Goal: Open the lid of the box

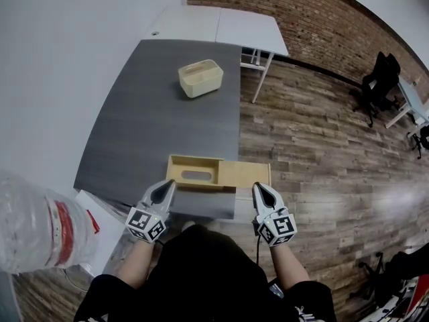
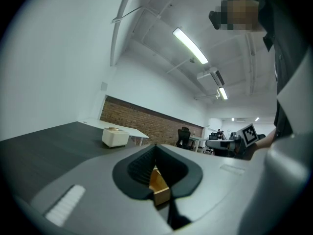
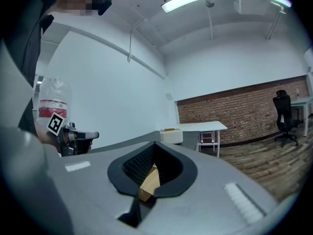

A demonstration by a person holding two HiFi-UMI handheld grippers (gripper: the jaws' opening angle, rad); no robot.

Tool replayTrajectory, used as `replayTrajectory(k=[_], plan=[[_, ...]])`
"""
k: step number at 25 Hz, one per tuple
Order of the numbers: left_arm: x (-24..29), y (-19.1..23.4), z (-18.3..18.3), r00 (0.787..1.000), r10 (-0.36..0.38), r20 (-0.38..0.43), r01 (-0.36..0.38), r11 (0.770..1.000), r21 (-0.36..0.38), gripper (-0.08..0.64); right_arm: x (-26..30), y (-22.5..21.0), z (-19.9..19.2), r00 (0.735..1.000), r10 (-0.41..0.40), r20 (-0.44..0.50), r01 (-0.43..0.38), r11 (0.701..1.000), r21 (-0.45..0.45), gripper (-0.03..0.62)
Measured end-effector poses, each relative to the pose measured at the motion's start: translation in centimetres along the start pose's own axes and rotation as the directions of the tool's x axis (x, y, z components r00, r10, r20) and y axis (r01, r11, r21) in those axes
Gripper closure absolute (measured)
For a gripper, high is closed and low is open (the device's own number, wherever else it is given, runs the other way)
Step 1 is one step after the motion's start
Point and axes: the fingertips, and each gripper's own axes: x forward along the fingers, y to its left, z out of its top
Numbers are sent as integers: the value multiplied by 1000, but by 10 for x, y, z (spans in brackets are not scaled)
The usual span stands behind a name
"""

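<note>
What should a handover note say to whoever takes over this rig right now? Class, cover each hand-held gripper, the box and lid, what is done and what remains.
Left hand-held gripper: shut on the near left corner of the light wooden rectangular box, which sits at the near edge of the dark grey table.
Right hand-held gripper: shut on the flat wooden sliding lid.
Done: lid slid partly out to the right, overhanging the table edge.
Left: probably draw it fully clear.
</note>
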Motion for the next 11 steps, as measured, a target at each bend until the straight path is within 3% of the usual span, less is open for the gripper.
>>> replayTrajectory(k=[11], plan=[[-4,7,-4,1000,30,-2,-30,999,-22,560,0,-3,-2,1000,0,-6,0,1000,8,591]])
